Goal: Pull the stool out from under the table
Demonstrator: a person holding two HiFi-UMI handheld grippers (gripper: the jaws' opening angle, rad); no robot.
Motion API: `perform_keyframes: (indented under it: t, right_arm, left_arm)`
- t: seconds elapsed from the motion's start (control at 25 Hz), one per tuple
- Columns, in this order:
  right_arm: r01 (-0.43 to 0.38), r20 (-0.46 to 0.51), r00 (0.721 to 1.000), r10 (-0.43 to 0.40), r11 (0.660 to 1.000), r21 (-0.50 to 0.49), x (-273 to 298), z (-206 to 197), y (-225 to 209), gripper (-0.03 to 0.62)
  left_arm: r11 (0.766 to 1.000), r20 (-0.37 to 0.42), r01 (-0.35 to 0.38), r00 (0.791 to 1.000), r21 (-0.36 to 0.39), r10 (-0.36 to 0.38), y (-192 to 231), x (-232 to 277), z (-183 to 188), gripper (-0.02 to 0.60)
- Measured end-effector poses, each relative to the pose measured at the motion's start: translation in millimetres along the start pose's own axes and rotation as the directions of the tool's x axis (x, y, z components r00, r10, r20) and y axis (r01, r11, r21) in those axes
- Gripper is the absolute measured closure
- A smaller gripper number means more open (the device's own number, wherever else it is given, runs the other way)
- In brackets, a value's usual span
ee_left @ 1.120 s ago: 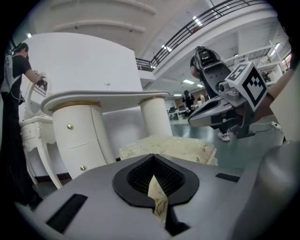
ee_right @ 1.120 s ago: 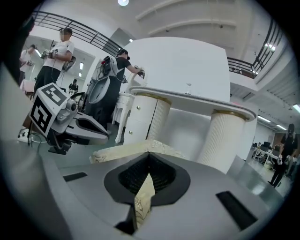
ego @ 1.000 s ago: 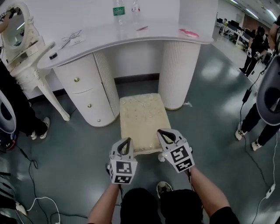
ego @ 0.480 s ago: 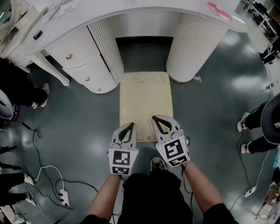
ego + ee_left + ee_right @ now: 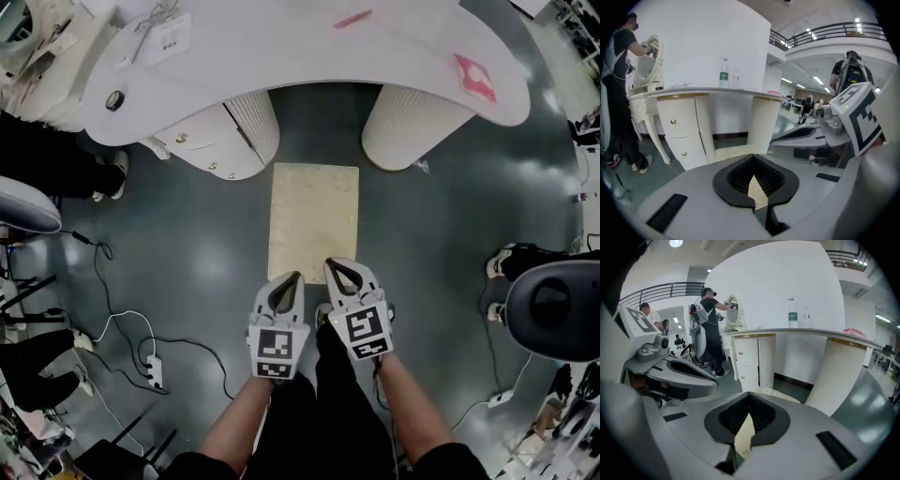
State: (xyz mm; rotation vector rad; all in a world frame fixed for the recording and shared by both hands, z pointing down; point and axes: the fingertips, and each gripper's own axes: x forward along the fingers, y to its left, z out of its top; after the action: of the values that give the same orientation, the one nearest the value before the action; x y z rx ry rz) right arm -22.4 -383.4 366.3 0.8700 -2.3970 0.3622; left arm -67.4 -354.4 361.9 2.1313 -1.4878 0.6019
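The cream upholstered stool [image 5: 314, 220] stands on the grey floor, all of it out in front of the white dressing table [image 5: 281, 56], with a strip of floor between them. My left gripper [image 5: 292, 278] is shut, its tips at the stool's near edge. My right gripper [image 5: 332, 266] is shut beside it, its tips just over that same edge. I cannot tell whether either pair of jaws pinches the stool. In the left gripper view the stool [image 5: 733, 151] shows beyond the closed left gripper [image 5: 754, 185]. The right gripper view has the stool [image 5: 776, 394] past the closed right gripper [image 5: 746, 427].
The table's two ribbed pedestals [image 5: 412, 127] and its drawer unit [image 5: 211, 150] flank the gap behind the stool. Cables and a power strip [image 5: 155, 372] lie on the floor at left. People stand at left [image 5: 47, 159] and at right [image 5: 553, 309].
The stool has come out from under the table toward me, with both shut grippers staying at its near edge. I have stepped back and my view now looks more steeply down.
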Motion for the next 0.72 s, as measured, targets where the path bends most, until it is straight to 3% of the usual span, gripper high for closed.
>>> perform_keyframes:
  t: [0.32,0.72]
  right_arm:
    - [-0.05,-0.038,0.998,0.05,0.999,0.006,-48.2,57.1,15.8,0.588]
    - [0.019,0.033,0.999,-0.02,0.999,0.044,-133.7,130.7,48.8,0.588]
  left_arm:
    - [0.999,-0.032,-0.05,0.998,0.009,0.05,-10.6,-53.3,62.4,0.577]
    - [0.996,0.073,-0.078,0.995,0.037,0.075,-13.6,-152.2,128.2,0.577]
